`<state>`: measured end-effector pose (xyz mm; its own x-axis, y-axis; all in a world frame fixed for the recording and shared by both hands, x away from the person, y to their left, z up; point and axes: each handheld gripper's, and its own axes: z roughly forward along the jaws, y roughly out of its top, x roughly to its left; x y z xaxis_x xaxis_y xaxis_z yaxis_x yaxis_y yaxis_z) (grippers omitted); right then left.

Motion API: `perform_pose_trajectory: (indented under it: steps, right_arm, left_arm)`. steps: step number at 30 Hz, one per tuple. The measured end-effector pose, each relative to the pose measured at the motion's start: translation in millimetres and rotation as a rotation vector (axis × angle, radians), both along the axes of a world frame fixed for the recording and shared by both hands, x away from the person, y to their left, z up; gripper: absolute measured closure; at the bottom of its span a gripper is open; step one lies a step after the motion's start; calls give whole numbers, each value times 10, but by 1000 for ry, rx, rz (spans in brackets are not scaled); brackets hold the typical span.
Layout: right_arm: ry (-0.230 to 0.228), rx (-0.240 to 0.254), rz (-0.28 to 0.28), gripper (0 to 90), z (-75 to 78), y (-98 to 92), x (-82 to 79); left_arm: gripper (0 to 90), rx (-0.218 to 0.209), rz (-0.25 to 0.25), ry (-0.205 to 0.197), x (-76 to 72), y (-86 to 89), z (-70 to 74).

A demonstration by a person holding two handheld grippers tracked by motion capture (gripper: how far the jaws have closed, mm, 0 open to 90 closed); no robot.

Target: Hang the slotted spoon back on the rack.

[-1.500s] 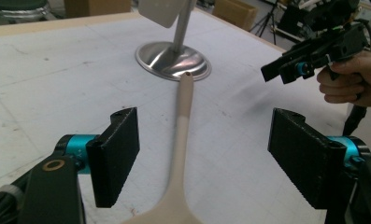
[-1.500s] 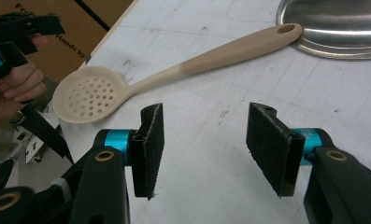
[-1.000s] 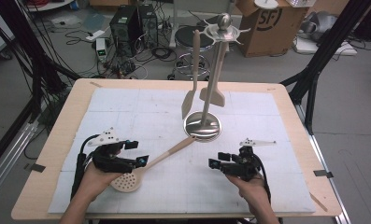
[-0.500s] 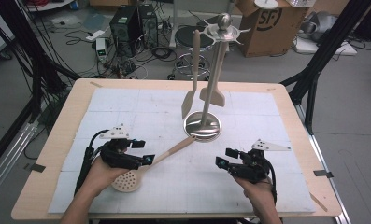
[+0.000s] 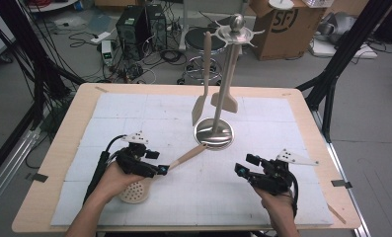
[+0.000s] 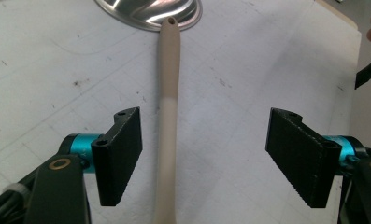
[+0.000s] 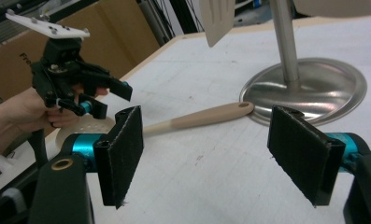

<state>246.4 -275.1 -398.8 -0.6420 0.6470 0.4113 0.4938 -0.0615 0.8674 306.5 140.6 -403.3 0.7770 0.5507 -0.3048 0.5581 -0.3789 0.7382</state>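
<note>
The left gripper (image 6: 204,156) stands open astride the beige plastic skimmer spoon with a round perforated head (image 6: 168,121), pads clear of its handle; the right gripper (image 7: 211,156) is open and empty. The spoon lies at lower centre of the high view, its handle tip touching the steel base of the utensil stand (image 5: 214,132). It looks light, stiff and smooth, best pinched mid-handle. Beneath is a white gridded mat (image 5: 149,111) on a wooden table (image 5: 67,136), with a cluttered floor (image 5: 104,29) at the top.
</note>
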Motion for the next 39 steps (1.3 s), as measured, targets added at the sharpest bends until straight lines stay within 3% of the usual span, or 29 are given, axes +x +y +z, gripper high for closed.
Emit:
perform_pose_trajectory:
  steps: [6,13,17,24,27,33,39]
  right_arm:
    - [-7,3,2,264,-16,2,4]
    - [5,3,5,267,-19,7,9]
    - [6,3,5,267,-17,12,9]
    - [2,4,4,268,-19,3,15]
    - [3,6,3,269,-15,4,14]
    - [3,6,2,271,-17,5,21]
    - [9,7,3,273,-15,12,21]
  left_arm:
    - [302,75,-13,82,80,-39,-107]
    - [382,144,-27,135,163,-104,-163]
    - [397,140,-31,156,205,-123,-170]
    - [441,135,-44,230,301,-123,-244]
    - [443,120,-43,242,333,-127,-248]
    - [458,142,-51,237,351,-175,-276]
    - [514,129,-55,279,404,-180,-336]
